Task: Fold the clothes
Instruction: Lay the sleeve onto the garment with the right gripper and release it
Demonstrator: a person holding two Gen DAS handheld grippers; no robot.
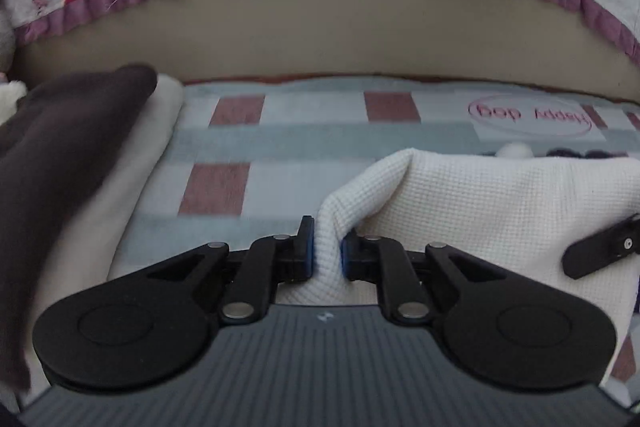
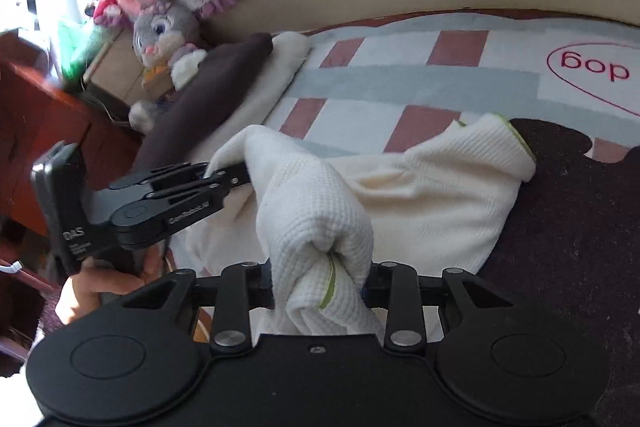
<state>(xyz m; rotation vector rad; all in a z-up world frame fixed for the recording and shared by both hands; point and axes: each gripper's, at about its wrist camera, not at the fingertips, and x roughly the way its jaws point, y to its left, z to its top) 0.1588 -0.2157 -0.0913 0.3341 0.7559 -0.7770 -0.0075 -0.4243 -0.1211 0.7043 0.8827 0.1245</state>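
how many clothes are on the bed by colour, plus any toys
white waffle-knit garment, held by left gripper and right gripper: 1
dark brown garments: 2
cream garment: 1
plush rabbit: 1
total: 5
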